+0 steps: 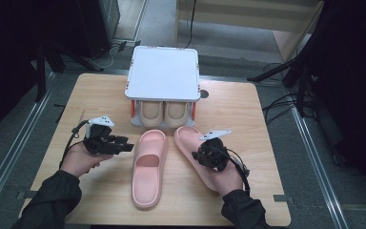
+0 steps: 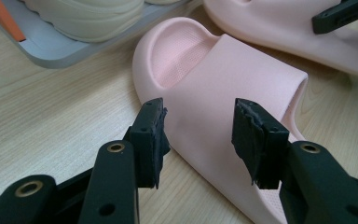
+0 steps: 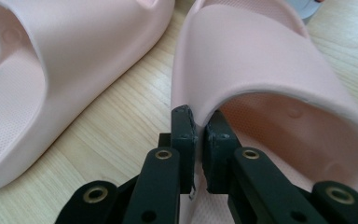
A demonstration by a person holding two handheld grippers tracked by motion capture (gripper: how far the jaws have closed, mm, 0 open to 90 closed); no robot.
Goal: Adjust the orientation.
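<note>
Two pink slippers lie side by side on the wooden table [image 1: 248, 119]. The left pink slipper [image 1: 148, 169] [image 2: 223, 84] [image 3: 74, 46] points at the rack. My left gripper [image 1: 127, 144] [image 2: 198, 112] is open at its outer side near the strap, and its pads do not press on it. The right pink slipper [image 1: 187, 139] [image 3: 261, 51] [image 2: 279, 28] lies angled, its heel under the person's right hand. My right gripper [image 1: 199, 153] [image 3: 199, 116] is shut on the side edge of that slipper's strap.
A small rack with a white top [image 1: 163, 71] stands at the table's far middle, with a pair of beige slippers [image 1: 163, 112] [image 2: 88, 14] on its grey lower shelf [image 2: 60, 46]. Bare wood lies at the table's left and right. Dark stands and cables surround the table.
</note>
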